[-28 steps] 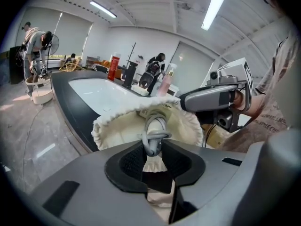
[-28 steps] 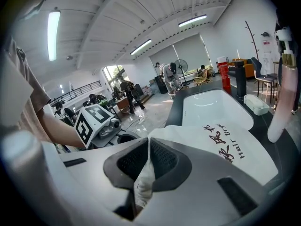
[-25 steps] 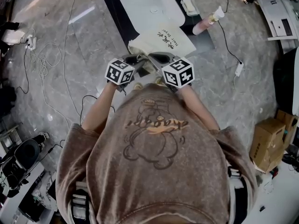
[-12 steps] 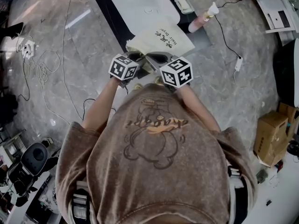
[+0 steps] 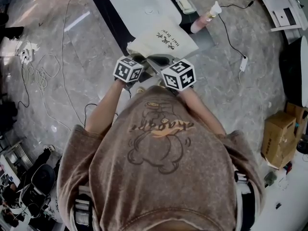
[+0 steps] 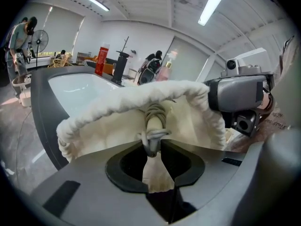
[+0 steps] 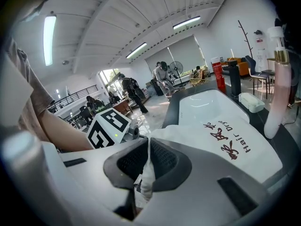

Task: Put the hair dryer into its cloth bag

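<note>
The cream cloth bag (image 5: 163, 38) with "Hair Dryer" print lies on the dark counter in front of the sink. Its gathered mouth (image 6: 117, 112) faces me. My left gripper (image 6: 154, 142) is shut on the grey drawstring (image 6: 155, 119) and a fold of the bag's rim. My right gripper (image 7: 148, 147) is shut on the bag's cloth edge, with the printed side (image 7: 230, 142) stretching away beyond it. In the head view the left gripper (image 5: 139, 62) and right gripper (image 5: 158, 64) sit close together at the bag's near end. No hair dryer shows in any view.
A white sink basin (image 5: 144, 4) is set in the dark counter (image 5: 103, 6) behind the bag. A pink bottle (image 5: 204, 19) and a white soap dish (image 5: 185, 4) stand to its right. Cables (image 5: 41, 66) trail on the marble floor. A cardboard box (image 5: 276, 138) sits right.
The left gripper has moved a little toward the right one, narrowing the gap between them at the bag's mouth. Both keep their hold on the bag.
</note>
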